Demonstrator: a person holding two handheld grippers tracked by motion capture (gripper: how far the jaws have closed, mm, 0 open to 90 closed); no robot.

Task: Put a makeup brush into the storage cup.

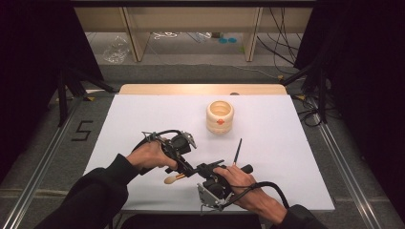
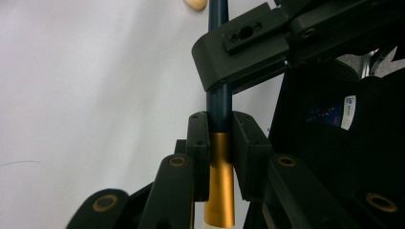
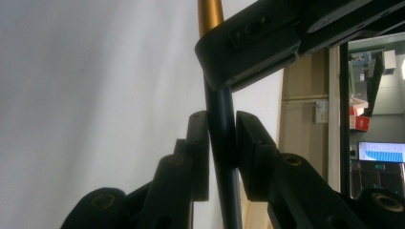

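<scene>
Gripping one dark-blue-handled, gold-ferruled makeup brush (image 2: 220, 157): left claw (image 2: 220, 143) clamped; right claw (image 3: 222, 143) clamped on handle, above white desk (image 1: 143, 114).

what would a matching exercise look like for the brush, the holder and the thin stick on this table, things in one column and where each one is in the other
Things
1. brush with a dark blue handle and gold ferrule
2. cream ribbed round holder
3. thin dark stick

Places
A. lies loose on the white table top, just beyond the right hand
B. clamped at its gold ferrule between the jaws of the left gripper
C. stands upright toward the far side of the table, apart from both grippers

Pairs: 1-B, 2-C, 3-A
</scene>
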